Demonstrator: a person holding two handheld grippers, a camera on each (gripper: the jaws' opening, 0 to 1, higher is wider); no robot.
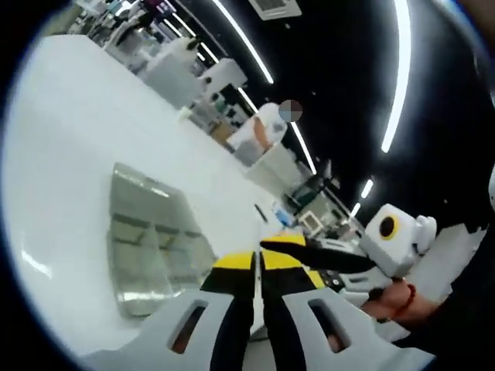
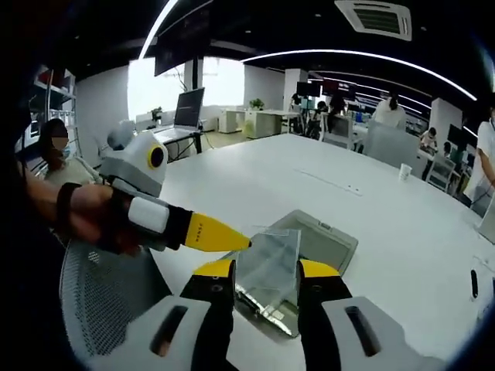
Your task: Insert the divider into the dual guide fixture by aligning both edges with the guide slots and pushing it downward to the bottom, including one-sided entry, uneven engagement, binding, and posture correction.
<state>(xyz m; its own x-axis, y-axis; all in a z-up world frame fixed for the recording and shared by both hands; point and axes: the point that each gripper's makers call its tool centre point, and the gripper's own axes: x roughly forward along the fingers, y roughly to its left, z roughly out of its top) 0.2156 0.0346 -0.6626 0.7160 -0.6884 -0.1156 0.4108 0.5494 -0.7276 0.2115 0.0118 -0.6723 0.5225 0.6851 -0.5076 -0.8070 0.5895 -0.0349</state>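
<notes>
Your right hand-held gripper (image 2: 267, 272) pinches the clear divider (image 2: 268, 263) above the fixture (image 2: 329, 239) on the counter (image 2: 387, 201), your left hand-held gripper (image 1: 257, 263) pressed together empty; the sheet looks thin, slick and flexible, so grip both side edges.

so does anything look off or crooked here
Yes: the clear divider sits tilted between the right tongs, above the grey guide fixture on the white table, not yet in its slots. The left tongs touch its upper corner.
</notes>
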